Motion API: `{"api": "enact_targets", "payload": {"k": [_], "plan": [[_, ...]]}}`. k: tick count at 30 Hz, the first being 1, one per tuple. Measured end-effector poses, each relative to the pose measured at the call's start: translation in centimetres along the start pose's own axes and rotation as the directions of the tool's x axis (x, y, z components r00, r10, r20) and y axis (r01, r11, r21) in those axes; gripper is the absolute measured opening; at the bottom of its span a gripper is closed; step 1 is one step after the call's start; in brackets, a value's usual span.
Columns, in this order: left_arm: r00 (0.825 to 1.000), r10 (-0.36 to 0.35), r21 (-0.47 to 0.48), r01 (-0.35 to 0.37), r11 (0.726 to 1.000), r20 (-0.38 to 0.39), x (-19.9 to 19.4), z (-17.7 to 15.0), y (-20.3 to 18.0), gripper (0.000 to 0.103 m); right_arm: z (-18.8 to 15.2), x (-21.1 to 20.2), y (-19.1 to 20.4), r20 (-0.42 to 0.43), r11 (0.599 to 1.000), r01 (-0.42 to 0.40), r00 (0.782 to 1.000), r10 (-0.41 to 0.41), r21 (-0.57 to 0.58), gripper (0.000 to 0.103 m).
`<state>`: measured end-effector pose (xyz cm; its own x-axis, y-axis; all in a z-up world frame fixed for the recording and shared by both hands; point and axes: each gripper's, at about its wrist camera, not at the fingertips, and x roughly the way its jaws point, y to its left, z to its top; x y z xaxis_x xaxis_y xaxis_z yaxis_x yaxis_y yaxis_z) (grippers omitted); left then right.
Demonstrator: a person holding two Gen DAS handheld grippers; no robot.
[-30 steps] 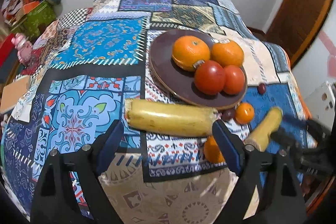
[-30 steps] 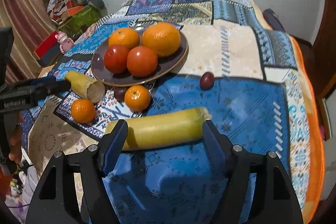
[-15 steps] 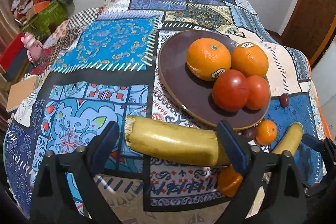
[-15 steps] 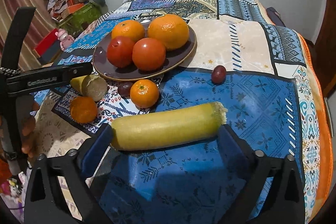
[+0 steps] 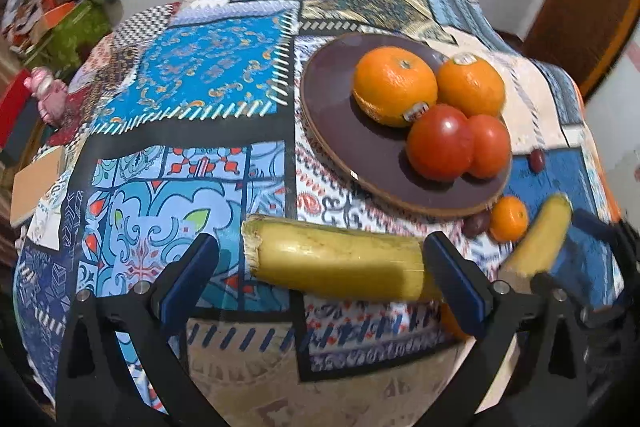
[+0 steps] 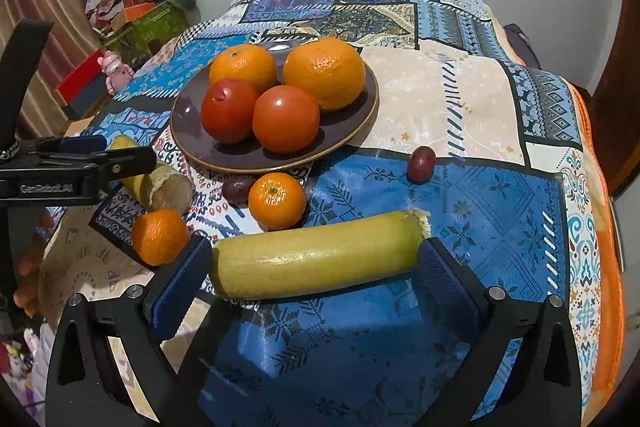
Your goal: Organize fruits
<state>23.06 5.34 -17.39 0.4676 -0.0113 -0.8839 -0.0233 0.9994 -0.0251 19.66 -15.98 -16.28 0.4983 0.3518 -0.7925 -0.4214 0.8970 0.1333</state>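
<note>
I have a banana [image 5: 336, 263] lying crosswise between the pads of my left claw [image 5: 320, 279], and a second banana [image 6: 316, 259] lying the same way between the pads of my right claw [image 6: 316, 275]. Both claws have just been opening and now stand wide apart; I see a gap at the left end of each fruit, and neither is squeezed. Both bananas rest on the patchwork tablecloth [image 6: 460, 99]. Just past them sits the brown plate [image 6: 360, 115], which carries two oranges [image 6: 324, 73] at the back and two tomatoes [image 6: 286, 119] in front. Between the plate and my right-hand banana lies a small mandarin [image 6: 277, 201], with a dark grape [image 6: 238, 188] touching the plate's rim beside it. Another mandarin [image 6: 159, 237] lies nearer the left claw, and a red grape [image 6: 421, 158] sits alone on the blue patch, right of the plate.
</note>
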Motion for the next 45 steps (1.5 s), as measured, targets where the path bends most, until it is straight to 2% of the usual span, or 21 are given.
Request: {"api": "enact_targets", "payload": {"k": [4, 9, 11, 15, 20, 24, 29, 38, 42, 43, 44, 45], "plan": [[1.000, 0.025, 0.077, -0.023, 0.997, -0.015, -0.9, -0.9, -0.2, 0.103, -0.3, -0.5, -0.9, -0.012, 0.998, -0.048, 0.999, 0.048, 0.038, 0.100], [0.999, 0.002, 0.019, -0.001, 1.000, -0.040, -0.9, -1.3, 0.7, 0.103, -0.6, -2.5, -2.0, 0.023, 0.993, -0.075, 0.997, 0.073, 0.086, 0.100], [0.999, 0.021, 0.002, -0.021, 1.000, -0.040, -0.9, -1.3, 0.8, 0.103, -0.8, -3.0, -2.1, 0.024, 0.993, -0.075, 0.997, 0.073, 0.087, 0.100], [0.999, 0.024, 0.010, -0.023, 1.000, -0.035, -1.2, -1.8, 0.5, 0.103, -1.4, -3.2, -2.3, 0.005, 0.995, -0.067, 0.998, 0.066, 0.076, 0.096], [1.000, 0.021, 0.020, -0.021, 1.000, 0.005, -2.5, -1.9, 0.3, 0.103, -1.5, -2.0, -2.4, -0.035, 0.988, -0.110, 0.993, 0.114, 0.109, 0.083], [0.999, 0.001, -0.018, -0.001, 1.000, 0.033, -3.4, -1.7, 0.6, 0.103, -1.4, -1.3, -1.6, -0.042, 0.987, -0.123, 0.991, 0.128, 0.105, 0.082], [1.000, -0.009, -0.031, 0.009, 0.999, 0.015, -2.7, -1.5, 0.6, 0.103, -0.8, -0.2, -0.8, -0.050, 0.987, -0.133, 0.989, 0.138, 0.094, 0.082], [1.000, -0.017, -0.062, 0.017, 0.998, 0.000, -1.8, -1.9, 1.4, 0.103, 1.0, 1.0, -1.4, -0.028, 0.971, -0.166, 0.984, 0.174, 0.173, 0.082], [1.000, -0.027, -0.092, 0.027, 0.995, 0.000, -1.7, -1.7, 2.0, 0.103, 1.4, 1.6, -1.4, -0.022, 0.973, -0.149, 0.988, 0.156, 0.174, 0.076], [1.000, -0.027, -0.101, 0.027, 0.995, 0.003, -1.7, -1.7, 2.1, 0.103, 1.3, 1.6, -1.5, -0.019, 0.974, -0.146, 0.988, 0.152, 0.176, 0.070], [1.000, -0.024, -0.114, 0.024, 0.993, 0.008, -1.7, -1.6, 2.2, 0.103, 1.3, 1.5, -1.5, -0.018, 0.976, -0.131, 0.991, 0.136, 0.171, 0.058], [1.000, -0.023, -0.125, 0.025, 0.992, 0.013, -1.7, -1.6, 2.4, 0.103, 1.3, 1.6, -1.4, -0.025, 0.982, -0.105, 0.994, 0.110, 0.157, 0.056]]}}
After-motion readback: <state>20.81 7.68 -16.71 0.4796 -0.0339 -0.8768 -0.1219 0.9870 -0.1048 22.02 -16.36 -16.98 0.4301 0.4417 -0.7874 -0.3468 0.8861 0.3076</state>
